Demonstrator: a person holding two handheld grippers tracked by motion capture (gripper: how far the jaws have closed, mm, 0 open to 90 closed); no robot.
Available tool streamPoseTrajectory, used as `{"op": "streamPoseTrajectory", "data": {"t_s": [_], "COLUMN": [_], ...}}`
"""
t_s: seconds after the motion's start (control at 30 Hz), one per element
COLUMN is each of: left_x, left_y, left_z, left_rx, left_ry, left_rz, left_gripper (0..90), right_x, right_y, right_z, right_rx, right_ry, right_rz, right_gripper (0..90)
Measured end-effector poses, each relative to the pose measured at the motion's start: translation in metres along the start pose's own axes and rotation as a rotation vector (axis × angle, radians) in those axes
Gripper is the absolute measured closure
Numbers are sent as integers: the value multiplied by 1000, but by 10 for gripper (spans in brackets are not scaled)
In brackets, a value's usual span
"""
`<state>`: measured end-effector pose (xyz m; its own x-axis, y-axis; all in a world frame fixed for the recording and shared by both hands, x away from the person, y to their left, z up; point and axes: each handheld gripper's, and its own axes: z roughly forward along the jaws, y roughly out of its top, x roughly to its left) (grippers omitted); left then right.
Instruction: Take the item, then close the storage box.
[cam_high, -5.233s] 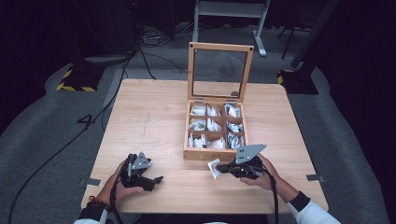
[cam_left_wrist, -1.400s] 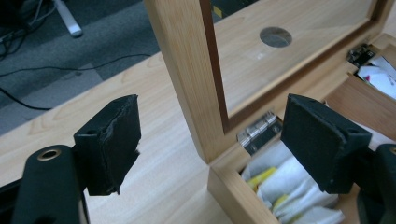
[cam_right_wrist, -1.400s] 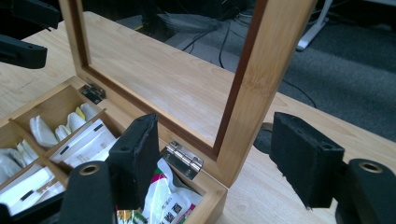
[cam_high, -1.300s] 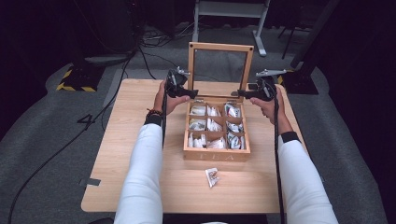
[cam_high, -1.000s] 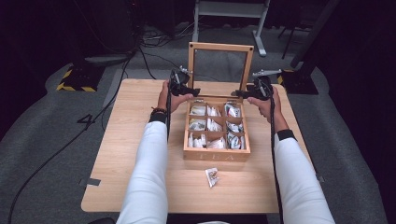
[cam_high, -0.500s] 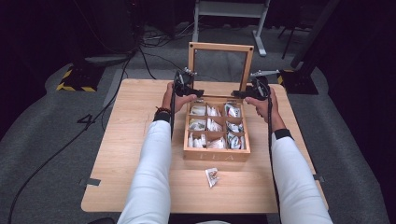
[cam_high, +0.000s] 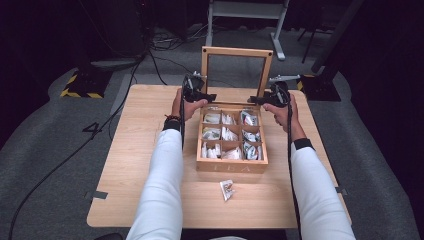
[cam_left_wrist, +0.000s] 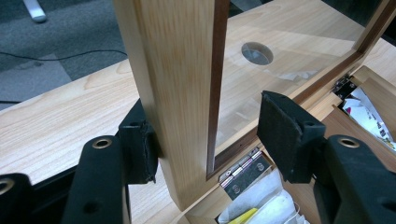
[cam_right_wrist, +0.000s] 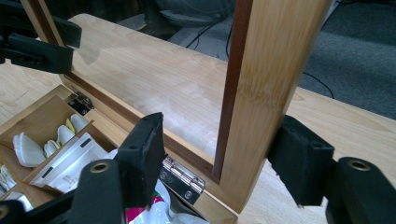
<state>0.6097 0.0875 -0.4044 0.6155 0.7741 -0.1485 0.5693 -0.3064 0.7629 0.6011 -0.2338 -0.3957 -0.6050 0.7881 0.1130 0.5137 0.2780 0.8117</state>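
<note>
The wooden tea box (cam_high: 231, 150) sits on the bench (cam_high: 140, 135), its glass lid (cam_high: 236, 70) standing upright at the back. Left tongs (cam_left_wrist: 212, 135) have just been closing around the lid's left frame post; one pad touches wood, the other is still apart. Right tongs (cam_right_wrist: 219, 154) straddle the right post, closing too, w/ outer pad touching.

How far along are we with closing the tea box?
Done: one loose tea bag lies on the table in front of the box. In hand: both tongs straddle the upright lid's side posts, the left tongs just closing, one pad touching; right tongs not gripping. Left: grip and lower the lid.
</note>
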Motion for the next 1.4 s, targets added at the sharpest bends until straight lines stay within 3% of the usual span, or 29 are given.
{"op": "streamPoseTrajectory", "data": {"t_s": [0.53, 0.77, 0.97, 1.27, 1.4], "left_x": [-8, -16, -22, -29, -33], "left_y": [4, 5, 7, 8, 6], "left_z": [-26, -43, -58, -78, -86], "left_rx": [-65, -67, -102, -148, -158], "left_ry": [-4, -17, -27, -36, -44], "left_rz": [50, 83, 105, 130, 141], "left_gripper": [469, 473, 480, 500, 504], "right_x": [4, 9, 15, 17, 22], "right_y": [3, 8, 9, 6, 5], "right_z": [-19, -35, -40, -55, -62], "right_rx": [-43, -84, -73, -115, -113], "right_ry": [12, 33, 28, 49, 41], "right_rz": [-24, -24, -55, -51, -80], "right_gripper": [457, 506, 504, 530, 540]}}
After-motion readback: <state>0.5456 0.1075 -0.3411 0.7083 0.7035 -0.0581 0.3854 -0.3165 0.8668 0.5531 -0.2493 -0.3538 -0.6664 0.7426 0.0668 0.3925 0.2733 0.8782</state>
